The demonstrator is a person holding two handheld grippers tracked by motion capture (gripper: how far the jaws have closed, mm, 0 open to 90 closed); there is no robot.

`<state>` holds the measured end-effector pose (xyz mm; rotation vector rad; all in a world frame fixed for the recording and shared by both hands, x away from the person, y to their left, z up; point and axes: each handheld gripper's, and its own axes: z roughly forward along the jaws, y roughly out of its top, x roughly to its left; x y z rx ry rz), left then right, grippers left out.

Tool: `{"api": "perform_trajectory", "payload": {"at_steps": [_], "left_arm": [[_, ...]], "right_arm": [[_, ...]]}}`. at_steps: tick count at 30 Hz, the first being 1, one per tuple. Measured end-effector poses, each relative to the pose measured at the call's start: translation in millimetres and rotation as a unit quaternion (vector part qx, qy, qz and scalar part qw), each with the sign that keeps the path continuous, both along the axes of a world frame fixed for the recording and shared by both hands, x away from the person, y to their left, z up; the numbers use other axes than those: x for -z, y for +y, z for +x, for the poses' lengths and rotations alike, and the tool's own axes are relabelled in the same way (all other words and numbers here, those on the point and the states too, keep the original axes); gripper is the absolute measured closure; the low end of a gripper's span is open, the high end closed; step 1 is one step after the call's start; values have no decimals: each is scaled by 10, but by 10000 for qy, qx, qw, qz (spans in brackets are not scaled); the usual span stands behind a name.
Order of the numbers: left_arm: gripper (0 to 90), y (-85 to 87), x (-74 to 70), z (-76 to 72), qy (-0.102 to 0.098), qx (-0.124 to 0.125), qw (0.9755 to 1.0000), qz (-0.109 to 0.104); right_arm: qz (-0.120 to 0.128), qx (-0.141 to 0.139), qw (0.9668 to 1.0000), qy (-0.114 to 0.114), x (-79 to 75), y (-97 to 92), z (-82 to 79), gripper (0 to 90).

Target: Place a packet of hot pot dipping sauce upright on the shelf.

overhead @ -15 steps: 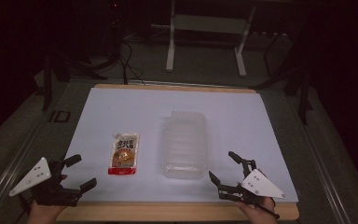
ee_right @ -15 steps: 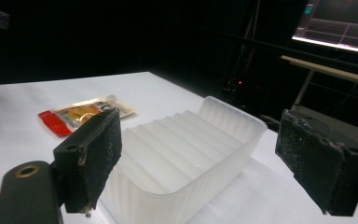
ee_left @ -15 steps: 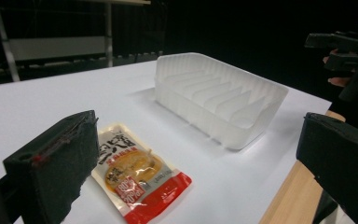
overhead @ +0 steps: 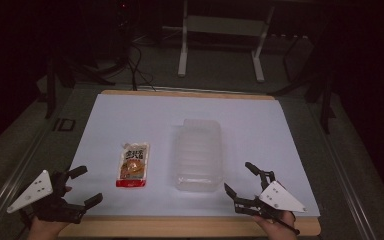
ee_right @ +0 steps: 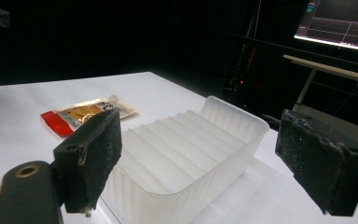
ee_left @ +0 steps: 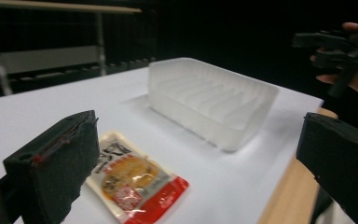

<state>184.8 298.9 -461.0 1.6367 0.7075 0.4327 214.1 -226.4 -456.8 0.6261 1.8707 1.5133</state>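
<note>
From the high view we see a white-topped table with a wooden front edge, and on it a flat orange-and-red printed food sachet lying face up, left of centre. Just to its right, apart from it, stands a translucent ribbed plastic tray, long side running away from us. Down at the near left corner the left claw hovers with its jaws spread wide, nothing between them, the sachet near but not touched. At the near right the right claw is likewise spread and empty, close to the tray's near right corner without contact.

Over to the left gripper view: we look along two black padded jaws standing far apart. The sachet lies on the table just beyond the left-hand jaw, its red end nearest us, and the ribbed tray sits behind it. The other claw, in a hand, shows at the upper right.

Now the right gripper view: again jaws parted wide, gripping nothing. The tray sits open side up right ahead between them, and the sachet lies beyond its far left side on the table
</note>
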Motion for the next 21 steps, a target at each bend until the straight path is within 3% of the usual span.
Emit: {"api": "perform_trajectory", "payload": {"at_steps": [4, 6, 10, 12, 14, 17, 21], "left_arm": [[4, -43, -4, 59, 285, 293, 9990, 176], [4, -61, -11, 89, 529, 303, 9978, 272], [4, -85, -56, 148, 1007, 196, 9945, 220], [4, -113, -60, 174, 1030, 158, 9942, 278], [4, -147, -57, 196, 968, 40, 9941, 480], [5, -200, -53, 250, 1061, -31, 9925, 611], [5, -262, -54, 353, 1283, -381, 9883, 727]], "right_arm": [[-3, -1, 10000, 22, 8, 6, 7, 145], [-15, -12, 10000, 39, 10, 15, 3, 145], [-20, -31, 10000, 53, 12, 34, -10, 145], [-29, -34, 10000, 60, 16, 43, -10, 145], [-55, -43, 10000, 64, 20, 50, -11, 145], [-69, -52, 9999, 67, 21, 57, -13, 145], [-66, -51, 9999, 70, 22, 57, -13, 145]]}}
